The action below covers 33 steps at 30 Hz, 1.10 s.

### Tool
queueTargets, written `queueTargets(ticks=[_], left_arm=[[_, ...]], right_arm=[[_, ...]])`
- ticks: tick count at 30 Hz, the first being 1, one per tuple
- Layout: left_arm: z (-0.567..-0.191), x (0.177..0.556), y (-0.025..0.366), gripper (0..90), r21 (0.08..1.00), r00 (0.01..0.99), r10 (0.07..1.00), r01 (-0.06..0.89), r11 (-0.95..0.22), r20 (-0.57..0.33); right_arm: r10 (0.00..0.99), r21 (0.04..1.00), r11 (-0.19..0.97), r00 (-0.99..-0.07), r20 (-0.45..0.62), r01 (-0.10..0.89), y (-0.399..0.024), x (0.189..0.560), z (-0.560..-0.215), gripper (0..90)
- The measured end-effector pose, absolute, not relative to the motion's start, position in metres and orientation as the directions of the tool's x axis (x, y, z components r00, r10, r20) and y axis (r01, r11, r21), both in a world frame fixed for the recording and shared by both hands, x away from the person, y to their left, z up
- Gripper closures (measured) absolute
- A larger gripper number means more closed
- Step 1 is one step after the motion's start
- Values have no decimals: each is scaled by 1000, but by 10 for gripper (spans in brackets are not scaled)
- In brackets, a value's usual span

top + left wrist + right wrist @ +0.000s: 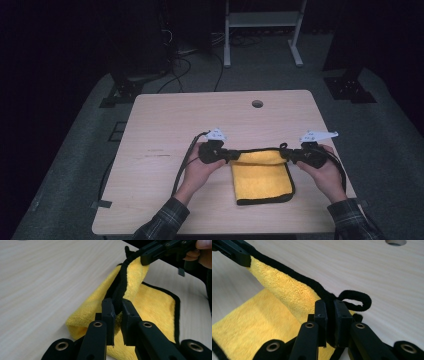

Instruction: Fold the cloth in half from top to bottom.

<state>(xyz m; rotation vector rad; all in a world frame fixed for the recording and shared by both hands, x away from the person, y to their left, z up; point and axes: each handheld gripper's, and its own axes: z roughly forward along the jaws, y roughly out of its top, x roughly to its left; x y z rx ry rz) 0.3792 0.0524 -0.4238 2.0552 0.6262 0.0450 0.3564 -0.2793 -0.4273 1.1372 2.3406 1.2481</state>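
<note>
A yellow cloth [262, 180] with black trim lies partly on the wooden table [165, 130], its far edge lifted and stretched between the two grippers. My left gripper [231, 155] is shut on the left corner of that edge [118, 301]. My right gripper [286, 154] is shut on the right corner [329, 302], beside the cloth's black hanging loop [357, 300]. In the left gripper view the right gripper [160, 251] pinches the far corner; in the right gripper view the left gripper [234, 252] holds the other end. The lower part of the cloth rests flat on the table.
A round cable hole [257, 104] sits in the table near its far edge. Black cables [182, 165] trail from the left gripper across the table's left half. A white frame [262, 30] and dark stands are on the floor beyond the table.
</note>
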Motion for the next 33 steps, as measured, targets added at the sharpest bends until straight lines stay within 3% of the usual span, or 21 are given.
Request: queueTargets(ticks=[13,17,23,33], left_arm=[[-450,344,50,811,766,881,403,432,-476,-247],[-458,339,48,761,748,883,391,439,-497,-258],[-453,327,52,644,757,897,350,422,-499,-269],[-437,318,63,648,796,905,347,394,-460,-248]], right_arm=[[712,762,361,-687,147,537,-281,316,-444,806],[711,744,373,-686,155,554,-284,308,-452,782],[703,752,367,-692,161,547,-293,291,-447,702],[736,779,308,-656,169,546,-328,254,-437,695]])
